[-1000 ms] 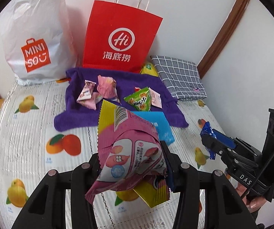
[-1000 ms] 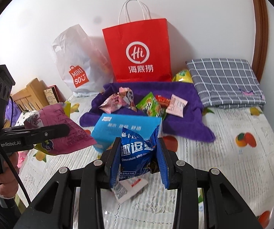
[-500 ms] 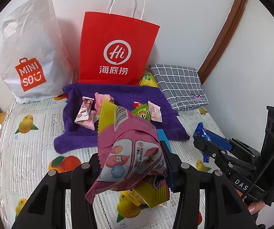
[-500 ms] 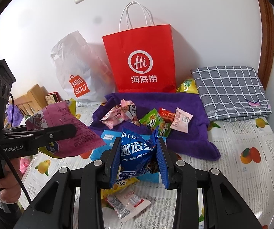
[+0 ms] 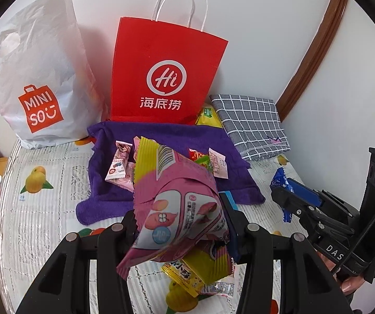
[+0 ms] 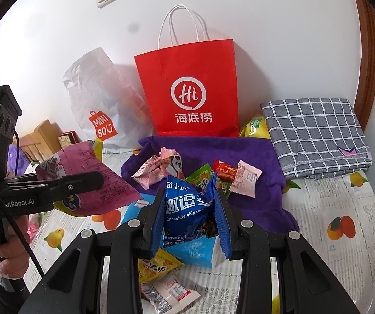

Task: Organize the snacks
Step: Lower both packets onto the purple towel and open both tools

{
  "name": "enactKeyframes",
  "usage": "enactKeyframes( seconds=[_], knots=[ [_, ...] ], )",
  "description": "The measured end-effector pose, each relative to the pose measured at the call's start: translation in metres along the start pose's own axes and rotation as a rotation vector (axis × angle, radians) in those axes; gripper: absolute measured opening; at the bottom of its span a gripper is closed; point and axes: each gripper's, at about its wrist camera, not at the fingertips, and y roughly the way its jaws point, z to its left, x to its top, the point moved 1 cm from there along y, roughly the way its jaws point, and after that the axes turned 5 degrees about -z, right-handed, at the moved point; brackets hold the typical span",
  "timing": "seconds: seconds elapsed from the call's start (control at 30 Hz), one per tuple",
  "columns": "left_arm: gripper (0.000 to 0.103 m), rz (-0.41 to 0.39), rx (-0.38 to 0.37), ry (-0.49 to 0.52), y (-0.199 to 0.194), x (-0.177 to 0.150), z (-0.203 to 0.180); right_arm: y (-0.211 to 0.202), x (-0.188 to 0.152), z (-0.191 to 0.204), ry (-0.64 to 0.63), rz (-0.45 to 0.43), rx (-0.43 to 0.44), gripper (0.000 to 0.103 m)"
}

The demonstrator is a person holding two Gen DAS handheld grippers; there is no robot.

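Both grippers have drawn back and up from the purple towel, the left gripper clamping a pink snack bag, the right gripper squeezing a blue cookie packet, with 2 bags standing behind: red bag and white bag.

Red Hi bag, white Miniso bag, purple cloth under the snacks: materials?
Red Hi bag: looks like matte paper, with sharp creases, stiff standing sides and twisted white cord handles.
White Miniso bag: probably thin paper or plastic film; crinkled, die-cut handle hole.
Purple cloth: likely terry or fleece; fuzzy nap, soft folds.
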Motion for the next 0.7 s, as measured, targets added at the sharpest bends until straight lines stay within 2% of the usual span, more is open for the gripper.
enactKeyframes(
  seconds=[0.3, 0.7],
  knots=[
    [0.046, -0.01, 0.009, 0.009, 0.007, 0.014, 0.008, 0.01, 0.019, 0.002, -0.022, -0.021, -0.007, 0.036],
    [0.046, -0.004, 0.023, 0.008, 0.026, 0.028, 0.019, 0.035, 0.034, 0.001, -0.031, -0.008, 0.006, 0.036]
  ],
)
